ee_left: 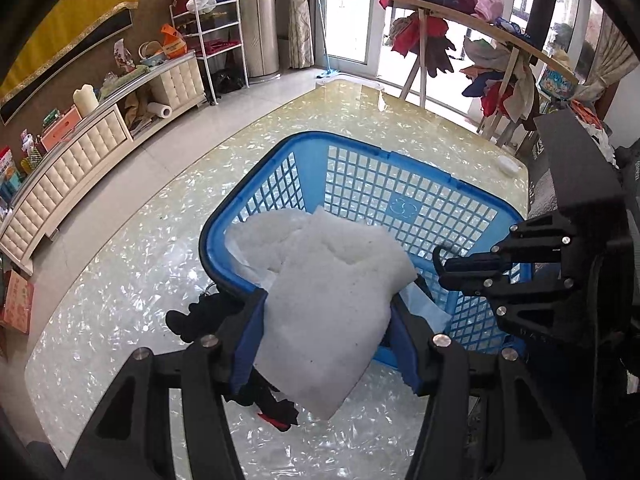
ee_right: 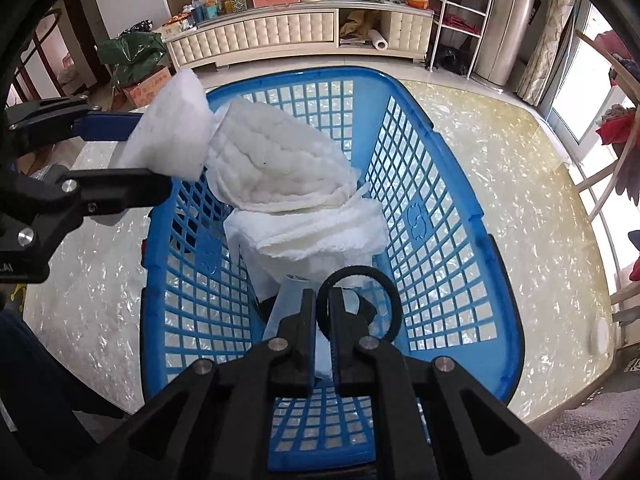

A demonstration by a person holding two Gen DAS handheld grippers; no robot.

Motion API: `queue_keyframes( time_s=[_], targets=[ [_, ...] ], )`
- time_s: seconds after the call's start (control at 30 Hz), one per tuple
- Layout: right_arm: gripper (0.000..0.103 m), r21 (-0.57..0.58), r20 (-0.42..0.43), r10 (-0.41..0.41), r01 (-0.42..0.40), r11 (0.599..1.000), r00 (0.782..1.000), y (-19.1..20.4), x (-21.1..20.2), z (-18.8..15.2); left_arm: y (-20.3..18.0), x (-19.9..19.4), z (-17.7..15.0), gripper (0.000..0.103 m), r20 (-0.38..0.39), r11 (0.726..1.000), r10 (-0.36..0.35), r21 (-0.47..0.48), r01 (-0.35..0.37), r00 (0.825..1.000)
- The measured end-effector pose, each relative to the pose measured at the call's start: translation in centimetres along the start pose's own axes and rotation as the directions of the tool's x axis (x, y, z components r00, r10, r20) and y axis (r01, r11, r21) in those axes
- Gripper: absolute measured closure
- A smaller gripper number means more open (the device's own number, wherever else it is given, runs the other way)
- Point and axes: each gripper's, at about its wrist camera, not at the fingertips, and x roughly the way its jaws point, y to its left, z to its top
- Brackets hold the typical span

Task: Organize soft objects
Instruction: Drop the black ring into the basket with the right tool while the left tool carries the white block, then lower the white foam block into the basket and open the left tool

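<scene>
A blue mesh laundry basket [ee_left: 400,200] [ee_right: 452,208] stands on a pearly tabletop. White padded sheets [ee_right: 288,168] lie piled inside it. My left gripper [ee_left: 326,312] [ee_right: 156,152] holds one white padded sheet [ee_left: 332,312] between its jaws, draped over the basket's near rim. My right gripper [ee_right: 321,312] [ee_left: 444,268] is over the basket's near end, shut on a black elastic loop [ee_right: 384,292]. A pale blue piece [ee_right: 286,304] lies under the right fingers.
Black and red fabric [ee_left: 272,404] lies on the table outside the basket under my left gripper. A low cream cabinet [ee_right: 280,32] with clutter lines the wall. A wooden rack with clothes [ee_left: 460,4] stands by the windows. A small white disc [ee_left: 508,166] rests near the table edge.
</scene>
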Motion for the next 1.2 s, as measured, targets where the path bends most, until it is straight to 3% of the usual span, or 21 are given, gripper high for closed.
queue_keyframes(
  time_s=[0.17,0.23,0.4,0.5,0.6,0.73,0.87,0.93,1.2],
  targets=[
    [0.086,0.022,-0.006,-0.007,0.007,1.0,1.0,-0.6,0.1,-0.2,0.0,-0.4,0.2,0.047,0.01,1.0,0.006,-0.005,-0.006,1.0],
    [0.07,0.028,0.003,-0.007,0.007,1.0,1.0,-0.7,-0.1,-0.4,0.0,-0.4,0.2,0.047,0.009,1.0,0.005,-0.006,-0.004,1.0],
    [0.062,0.025,0.047,-0.022,0.021,0.999,0.999,-0.7,-1.1,-0.8,-0.5,-0.3,0.3,0.047,0.0,1.0,0.008,0.012,-0.008,1.0],
    [0.04,0.024,0.077,-0.019,0.017,1.0,0.997,-0.8,-1.7,-1.0,-0.7,-0.3,0.5,0.047,-0.001,1.0,0.006,0.014,-0.006,1.0],
    [0.035,0.025,0.113,-0.014,0.011,1.0,0.993,-1.1,-2.5,-0.9,-0.9,-0.2,0.6,0.047,-0.003,1.0,0.005,0.019,-0.005,1.0],
    [0.016,0.026,0.152,-0.027,0.023,0.999,0.988,-1.9,-3.2,-0.7,-1.3,0.0,0.8,0.047,-0.006,1.0,0.002,0.027,-0.002,1.0],
    [0.01,0.029,0.196,-0.078,0.073,0.997,0.977,-2.4,-3.9,-0.8,-1.7,0.5,1.2,0.046,-0.01,0.999,-0.007,0.032,0.007,1.0],
    [0.001,0.023,0.209,-0.084,0.082,0.996,0.974,-2.7,-4.1,-0.8,-1.8,0.8,1.5,0.046,-0.012,0.999,-0.009,0.038,0.01,1.0],
    [0.0,0.05,0.214,-0.065,0.055,0.997,0.975,-3.8,-3.7,-1.0,-2.4,2.2,2.5,0.046,-0.03,0.997,-0.023,0.068,0.025,0.999]
  ],
)
